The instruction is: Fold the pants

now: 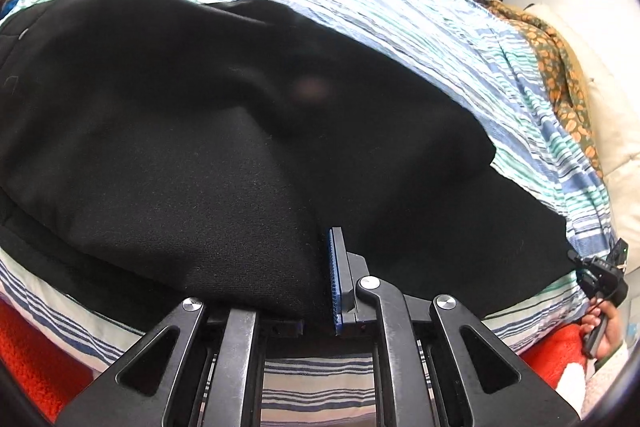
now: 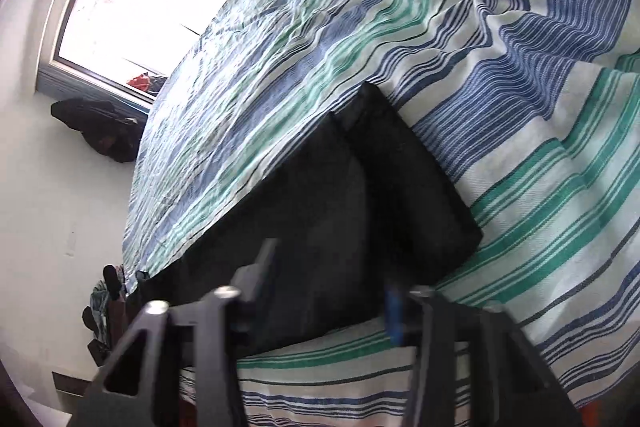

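Left wrist view: black pants [image 1: 224,115] spread across the striped bedsheet [image 1: 400,7], filling most of the frame. My left gripper [image 1: 316,287] is at the pants' near edge, over the bed's front side. A raised fold of cloth sits between the fingers, against the blue pad [image 1: 335,279]; other finger is buried under fabric, so I can't tell for certain that it's clamped. Looks like a pinch on the pants. My right hand [image 1: 600,323] shows past the pants' far right end.

Right wrist view: blurry. Right gripper [image 2: 328,291] at the pants' [image 2: 360,195] leg end, jaws wide apart, straddling the cloth edge, not closed on it. Sheet [image 2: 520,167] bare beyond the hem.

Step, my read: setting both grasps on the near edge before folding over. Next: close right on the hem, lift both evenly, carry across the pants.
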Motion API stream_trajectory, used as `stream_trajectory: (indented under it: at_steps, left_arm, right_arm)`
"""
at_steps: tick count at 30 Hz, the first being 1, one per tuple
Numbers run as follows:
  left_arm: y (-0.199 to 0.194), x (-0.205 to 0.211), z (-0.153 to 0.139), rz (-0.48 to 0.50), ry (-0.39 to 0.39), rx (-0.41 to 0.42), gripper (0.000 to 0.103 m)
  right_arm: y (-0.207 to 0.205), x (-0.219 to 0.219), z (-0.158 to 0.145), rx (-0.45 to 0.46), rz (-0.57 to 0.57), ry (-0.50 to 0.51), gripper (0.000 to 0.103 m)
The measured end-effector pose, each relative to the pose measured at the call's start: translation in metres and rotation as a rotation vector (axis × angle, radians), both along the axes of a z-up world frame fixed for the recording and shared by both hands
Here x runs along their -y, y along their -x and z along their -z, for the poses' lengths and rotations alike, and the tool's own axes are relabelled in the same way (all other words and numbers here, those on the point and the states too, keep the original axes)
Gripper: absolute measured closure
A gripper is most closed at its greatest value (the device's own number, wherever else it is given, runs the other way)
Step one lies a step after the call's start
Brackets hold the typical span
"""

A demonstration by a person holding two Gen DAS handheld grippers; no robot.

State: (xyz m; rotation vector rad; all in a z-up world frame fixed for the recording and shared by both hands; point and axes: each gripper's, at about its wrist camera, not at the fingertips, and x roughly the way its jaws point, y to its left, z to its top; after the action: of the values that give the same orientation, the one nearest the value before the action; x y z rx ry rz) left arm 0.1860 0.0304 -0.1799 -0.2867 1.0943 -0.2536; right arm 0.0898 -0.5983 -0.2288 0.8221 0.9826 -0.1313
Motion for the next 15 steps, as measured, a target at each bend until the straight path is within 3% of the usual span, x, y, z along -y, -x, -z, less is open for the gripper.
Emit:
stream_trajectory:
  at_steps: [4, 7, 12, 13, 14, 15]
  left_arm:
    - [-0.003, 0.014, 0.002, 0.035, -0.016, 0.017, 0.092]
    - [-0.005, 0.023, 0.011, 0.060, -0.052, -0.011, 0.091]
    - [-0.007, 0.034, 0.010, 0.080, -0.107, -0.005, 0.085]
    - [-0.008, 0.033, 0.008, 0.078, -0.109, -0.017, 0.080]
    - [-0.008, 0.035, 0.007, 0.077, -0.112, -0.033, 0.075]
    - [-0.007, 0.035, 0.003, 0.081, -0.116, -0.047, 0.064]
  right_arm:
    - [-0.010, -0.008, -0.028, 0.001, -0.056, 0.253, 0.092]
    - [-0.017, -0.012, -0.019, -0.128, -0.081, 0.416, 0.092]
    - [-0.024, -0.019, -0.014, -0.196, -0.092, 0.497, 0.090]
    - [-0.023, -0.017, -0.015, -0.189, -0.083, 0.488, 0.086]
    - [-0.020, -0.012, -0.017, -0.186, -0.061, 0.490, 0.075]
    - [-0.013, -0.006, -0.020, -0.172, -0.030, 0.493, 0.058]
